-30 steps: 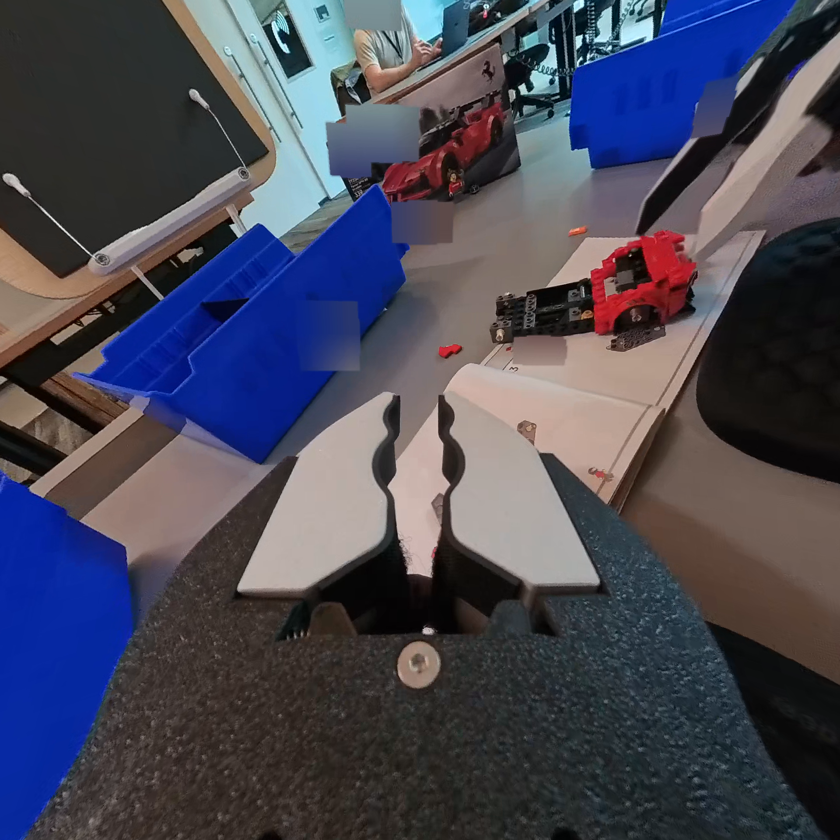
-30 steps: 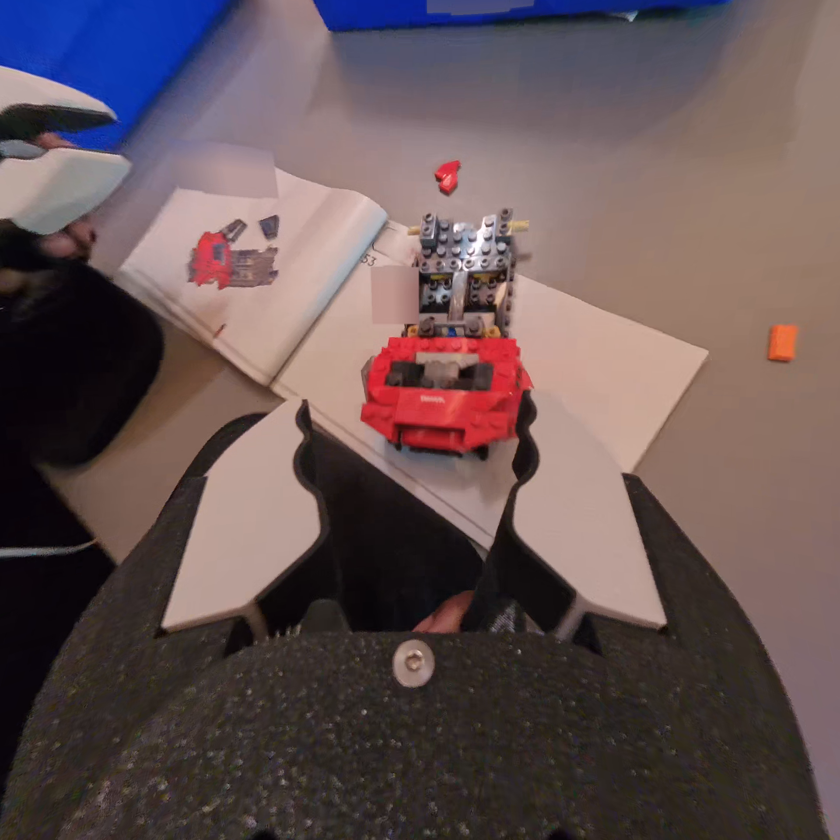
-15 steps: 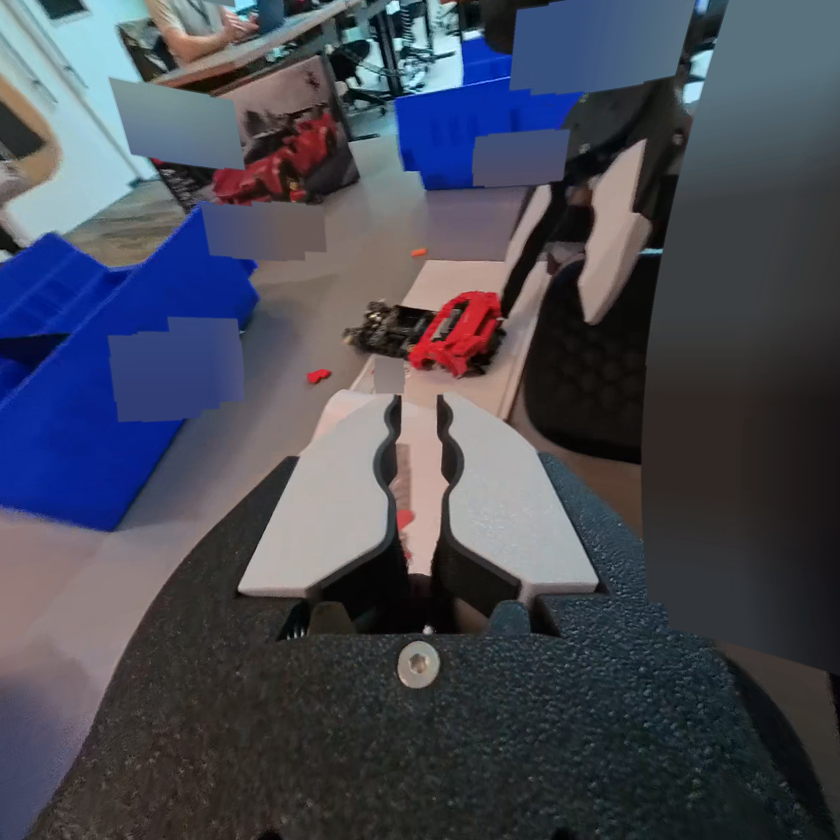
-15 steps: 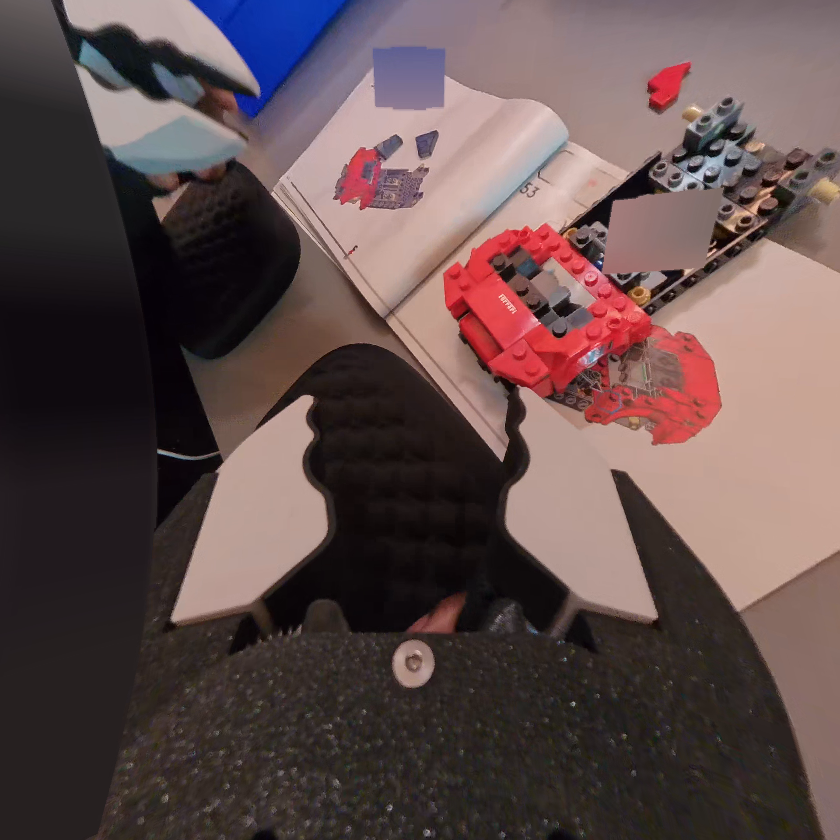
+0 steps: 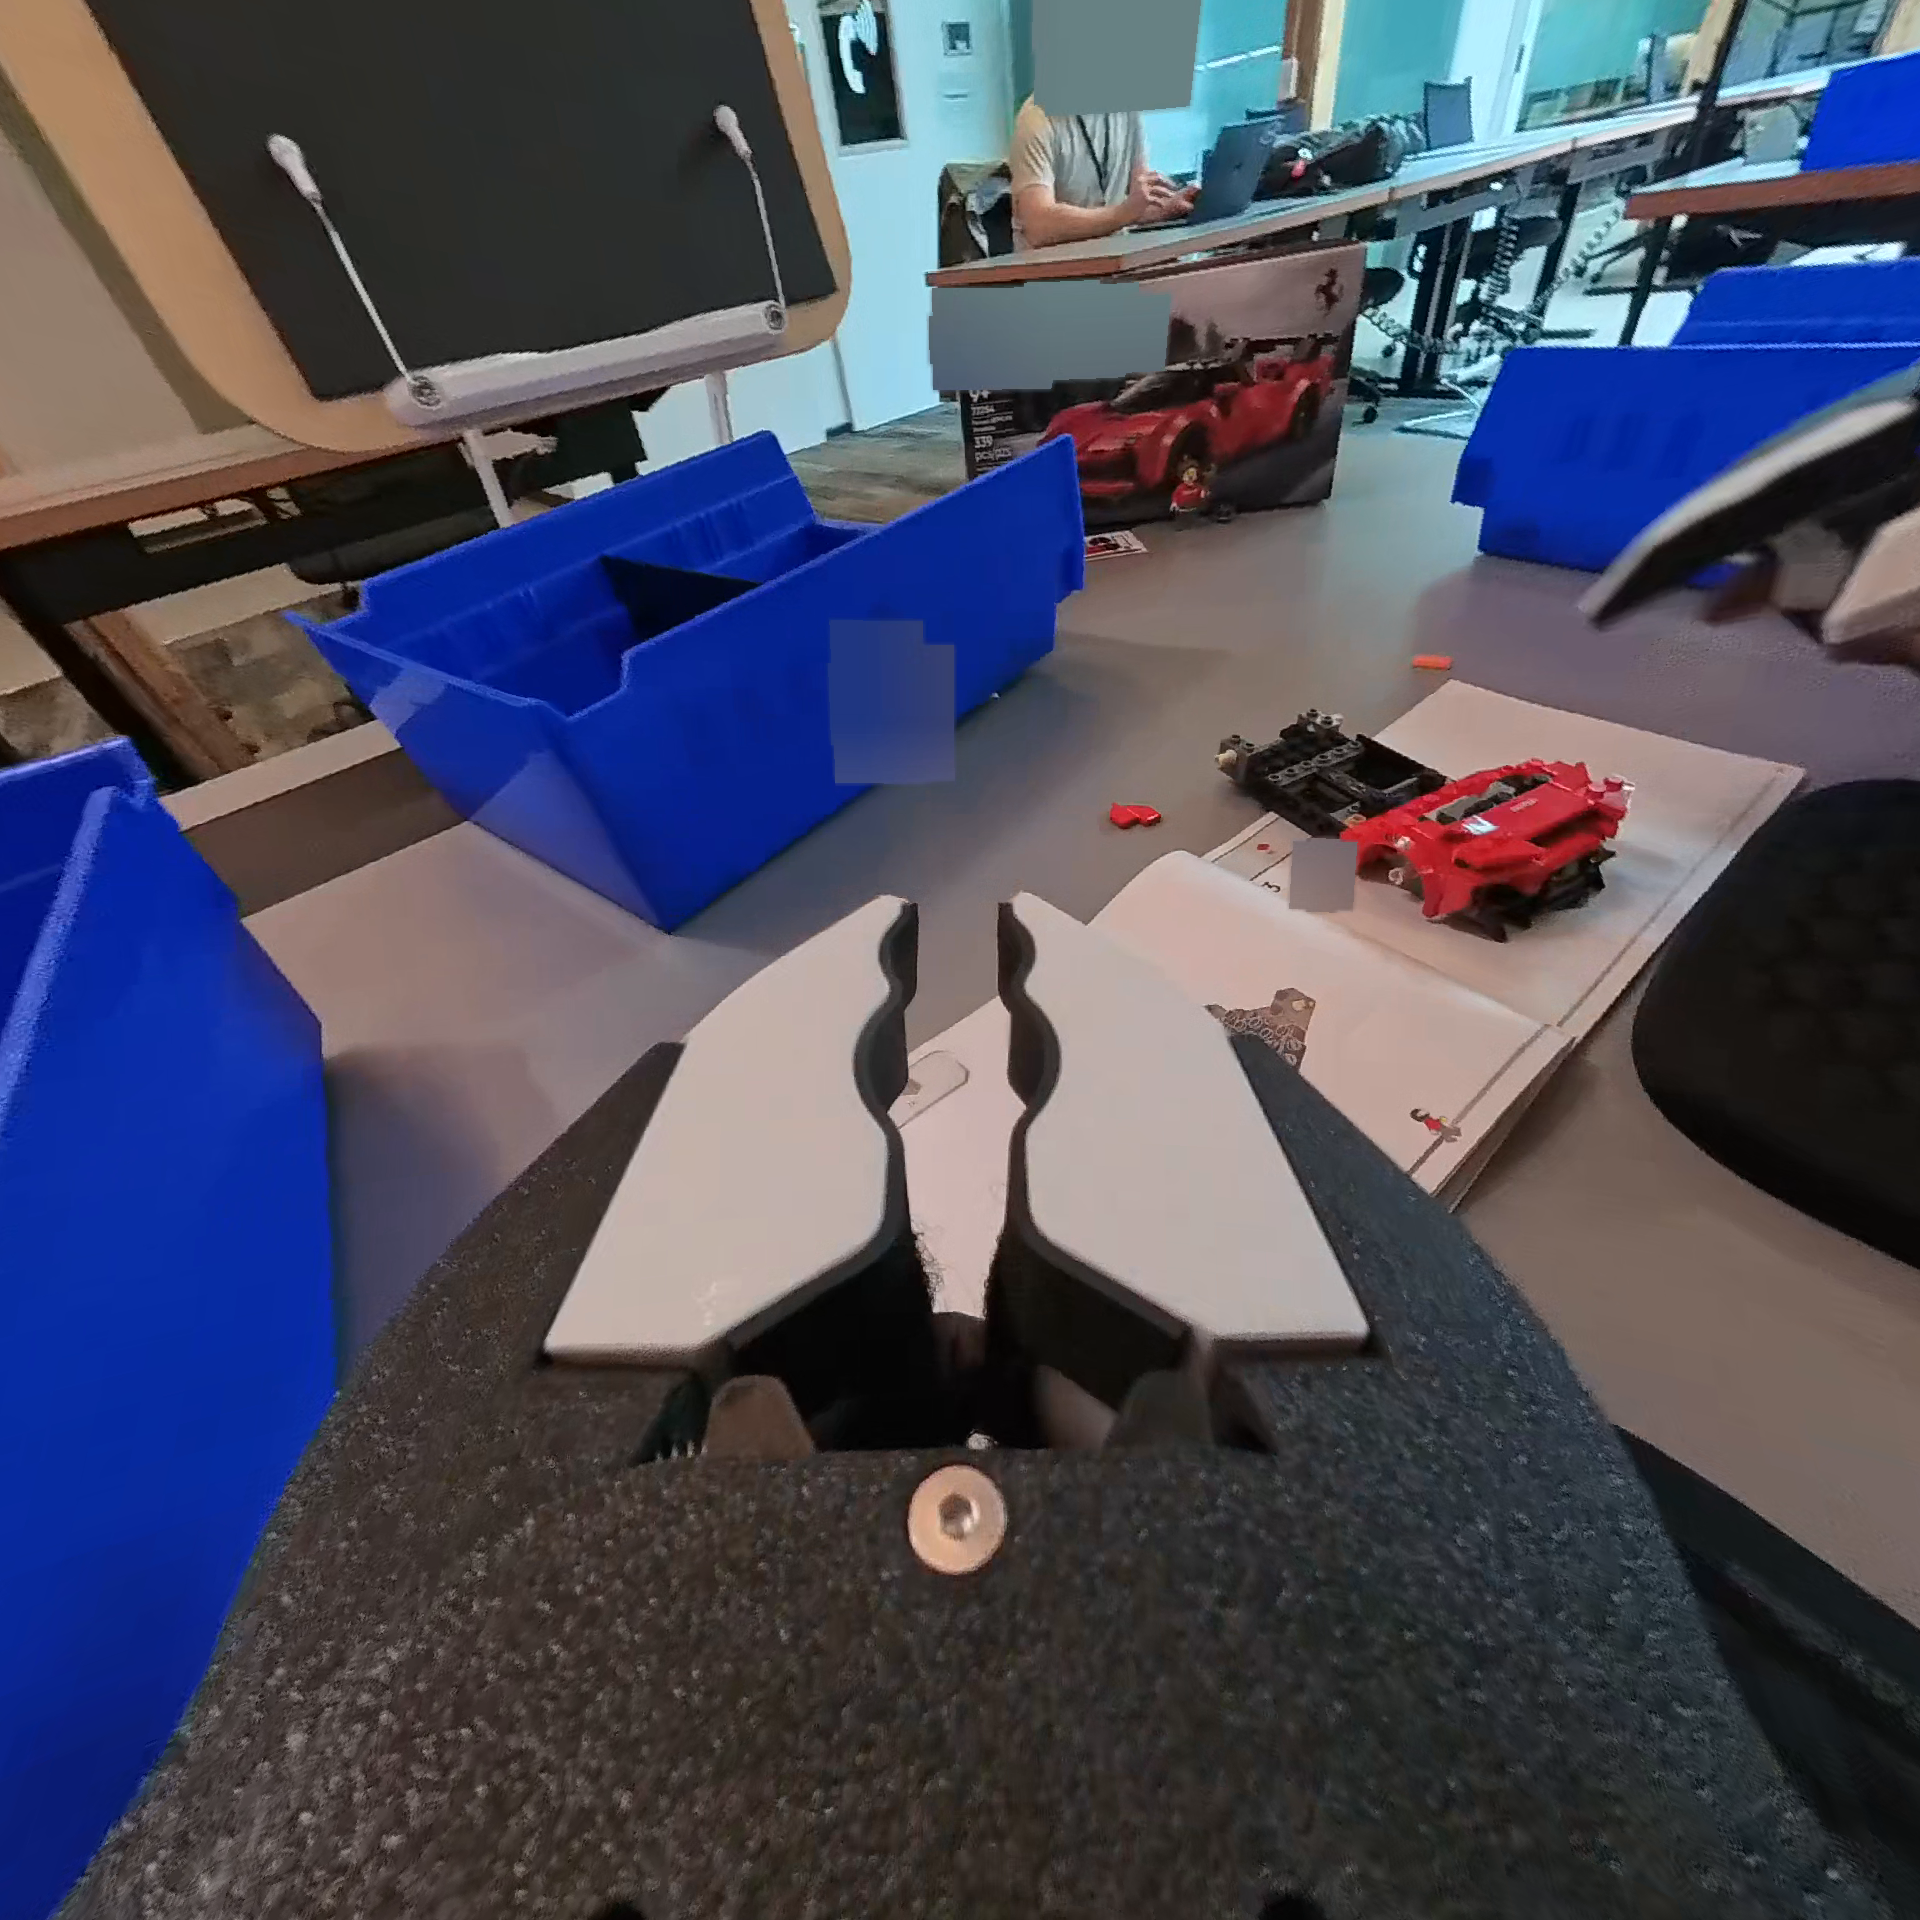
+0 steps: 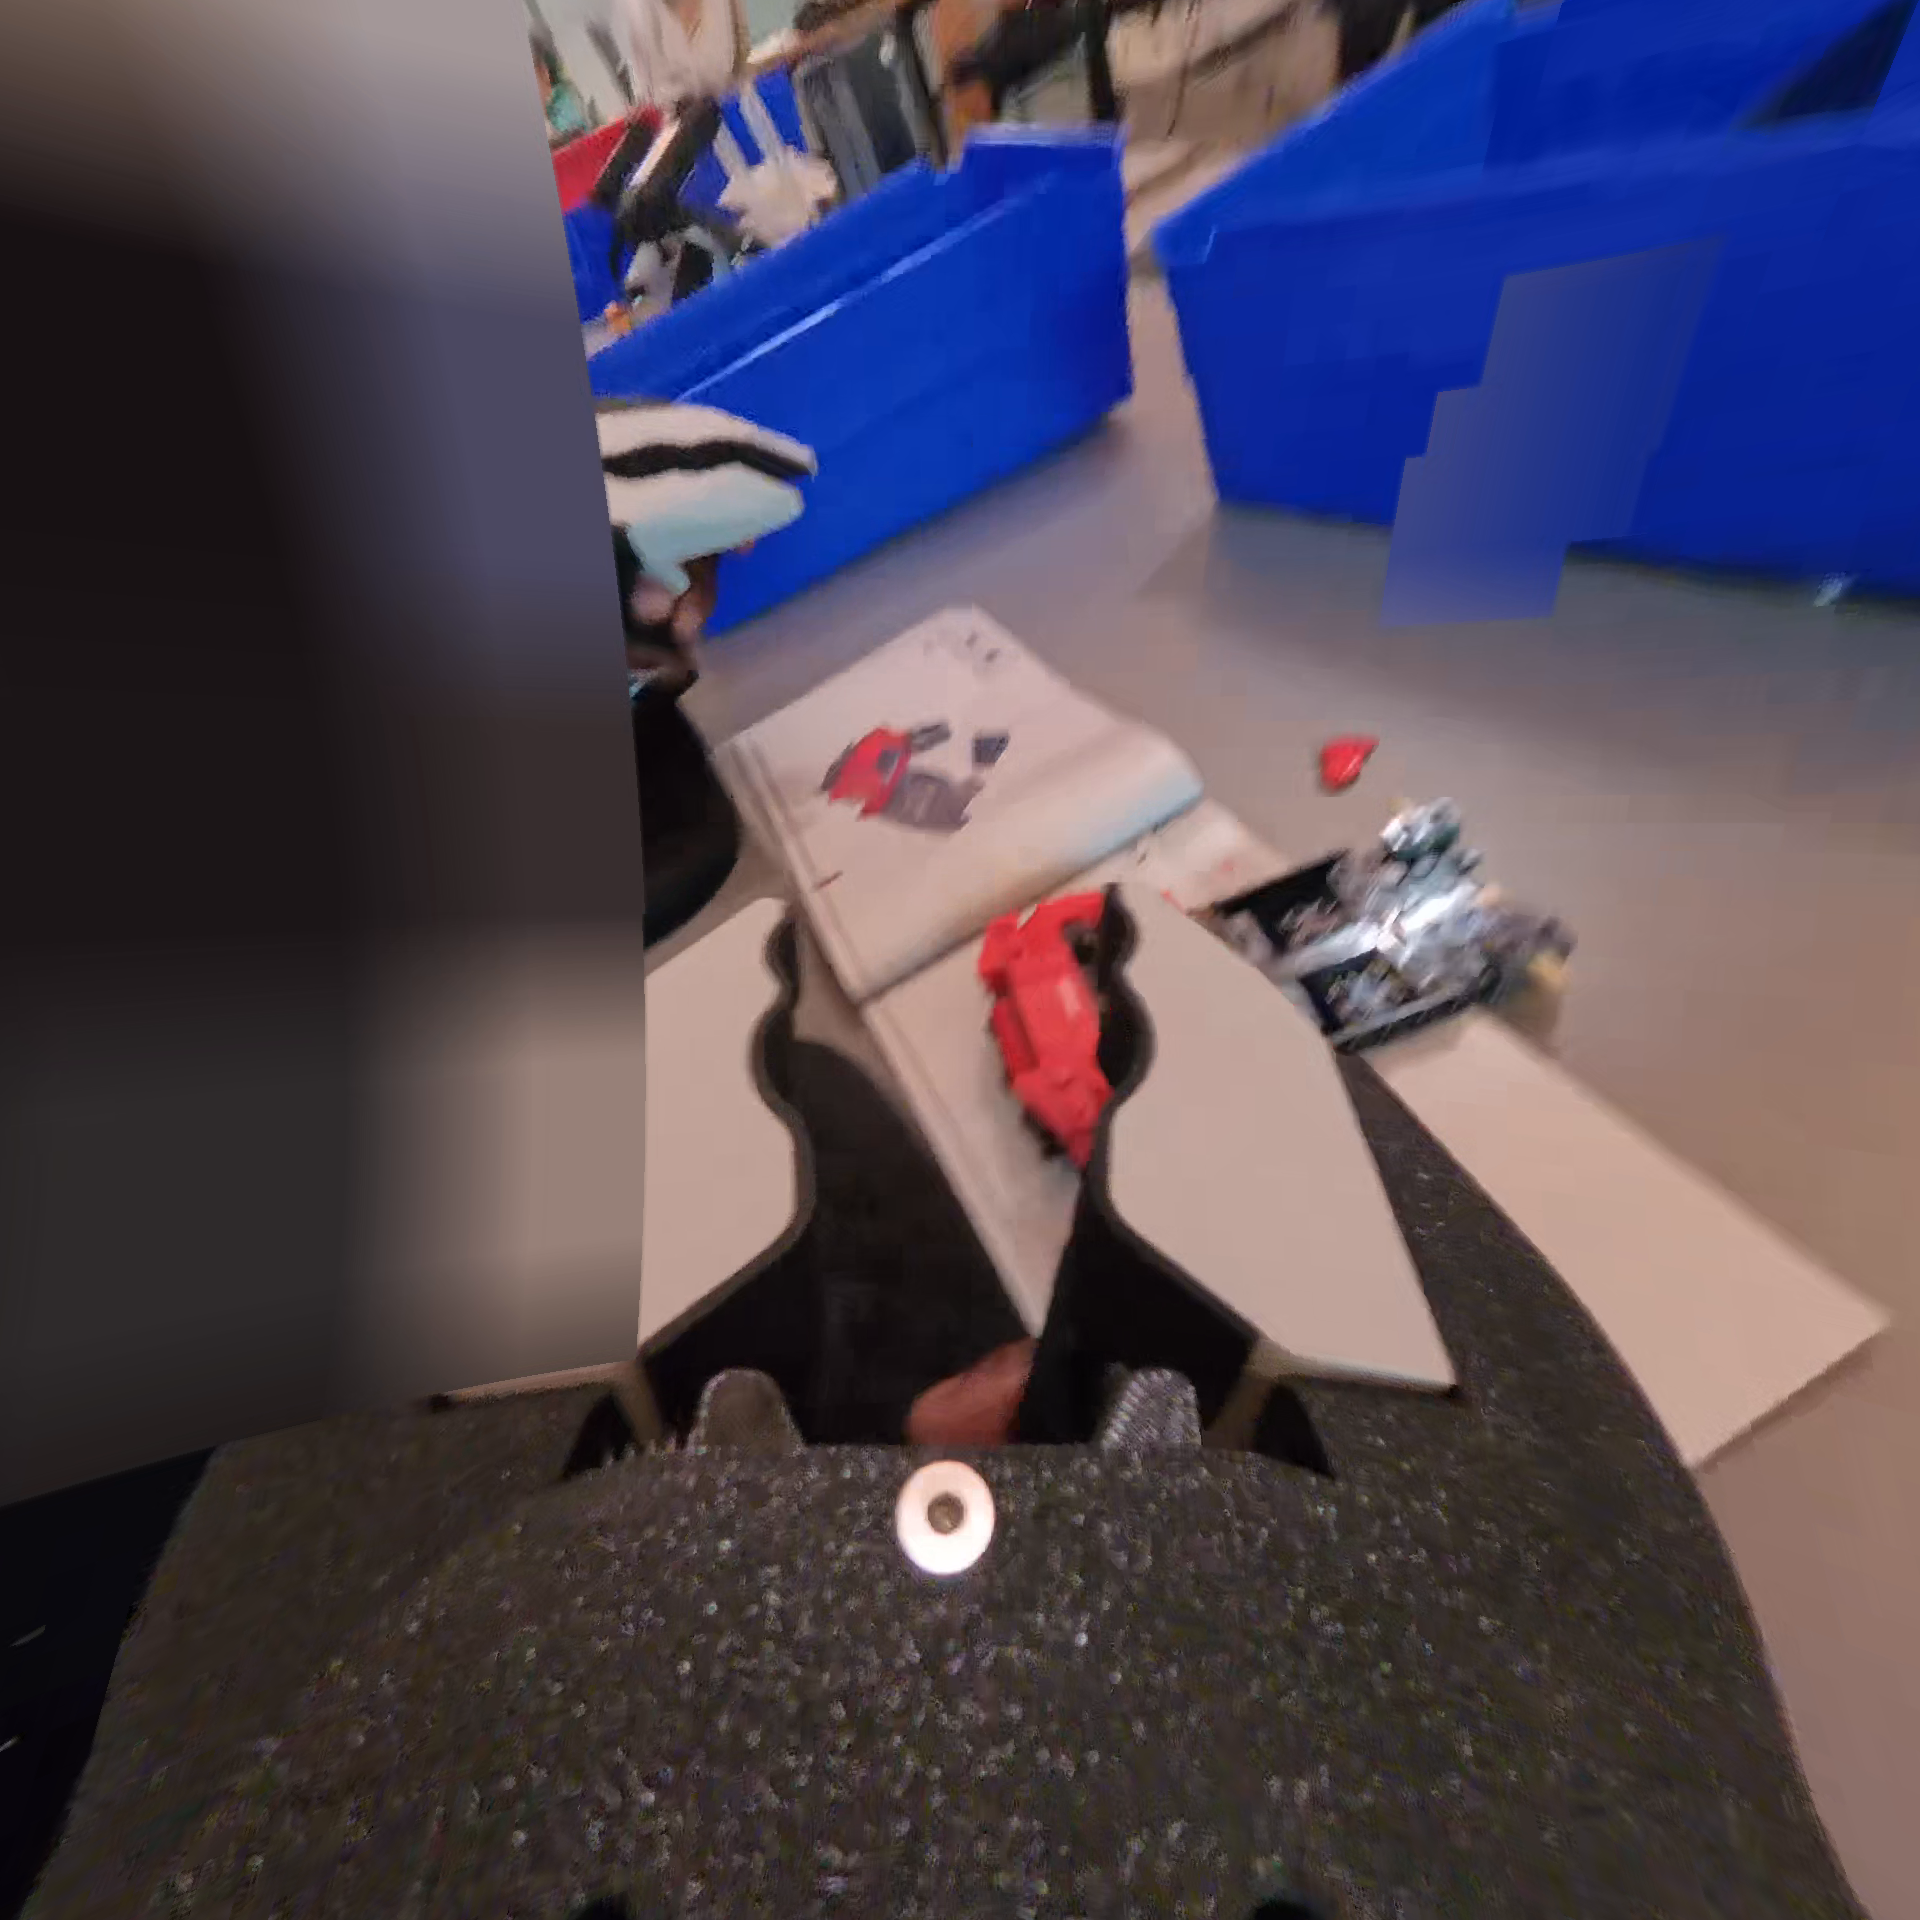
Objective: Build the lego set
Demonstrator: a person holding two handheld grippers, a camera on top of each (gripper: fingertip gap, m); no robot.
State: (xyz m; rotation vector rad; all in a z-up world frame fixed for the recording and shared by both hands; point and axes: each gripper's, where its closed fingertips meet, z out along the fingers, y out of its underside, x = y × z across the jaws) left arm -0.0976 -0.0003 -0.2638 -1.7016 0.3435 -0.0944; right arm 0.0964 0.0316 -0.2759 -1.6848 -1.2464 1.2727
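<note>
On the open instruction booklet [image 5: 1382, 997], in the left wrist view, lies the half-built red Lego car [image 5: 1455, 826]. A loose red piece [image 5: 1135, 816] sits just beside the booklet, the blue bin [image 5: 727, 727] beyond it. The left gripper [image 5: 958, 914] hovers near the booklet, jaws narrow and empty.

Over the booklet [image 6: 977, 831], in the blurred right wrist view, the right gripper [image 6: 945, 914] has its jaws wide and empty, the car [image 6: 1049, 1008] showing between them.

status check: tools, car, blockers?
Left tool nearly shut, empty. Right tool open, empty. Car half-built on booklet. Nothing blocking.
</note>
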